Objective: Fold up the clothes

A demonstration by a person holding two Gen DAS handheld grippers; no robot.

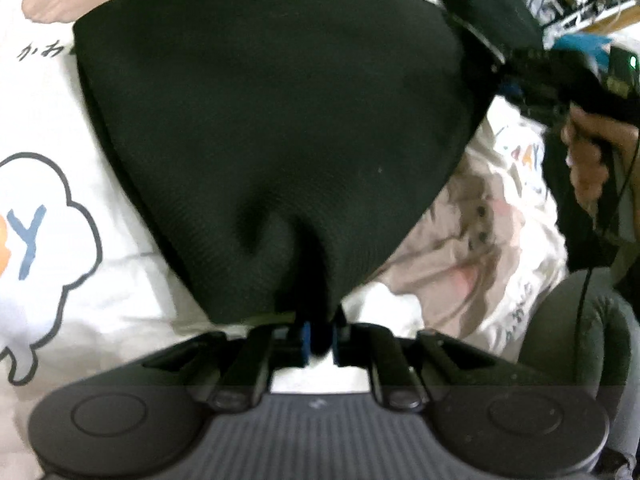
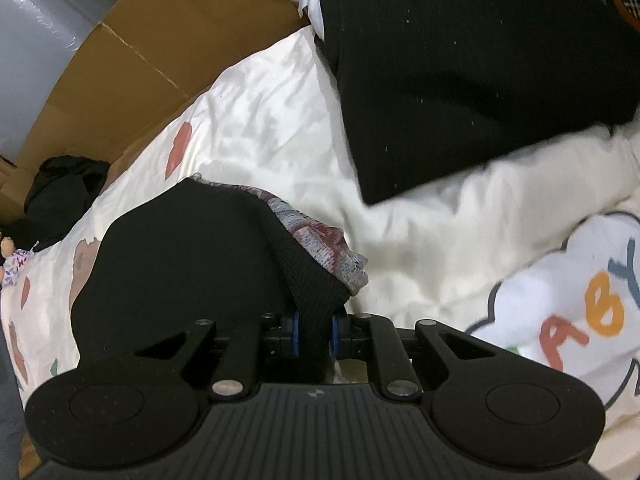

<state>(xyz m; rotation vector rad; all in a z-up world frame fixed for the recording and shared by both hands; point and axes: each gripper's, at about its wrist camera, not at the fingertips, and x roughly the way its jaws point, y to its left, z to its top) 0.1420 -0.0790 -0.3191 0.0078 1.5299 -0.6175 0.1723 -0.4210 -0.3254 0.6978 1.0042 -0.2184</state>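
Fingers of the left gripper: narrow, blue pads pinching a bunched fold of the black garment at lower centre of the left wrist view. The cloth spreads up from the pinch and fills the middle of the frame, over a white bedspread printed with cartoon animals and letters. Upper right: a hand grips the other tool, blurred.

Right wrist view: right gripper narrow too, its pads clamped on a thick knit edge of the black garment, lower centre. A grey-red patterned lining shows just right of that edge. More black cloth lies at upper right. Cardboard box at upper left, beyond the bedspread.
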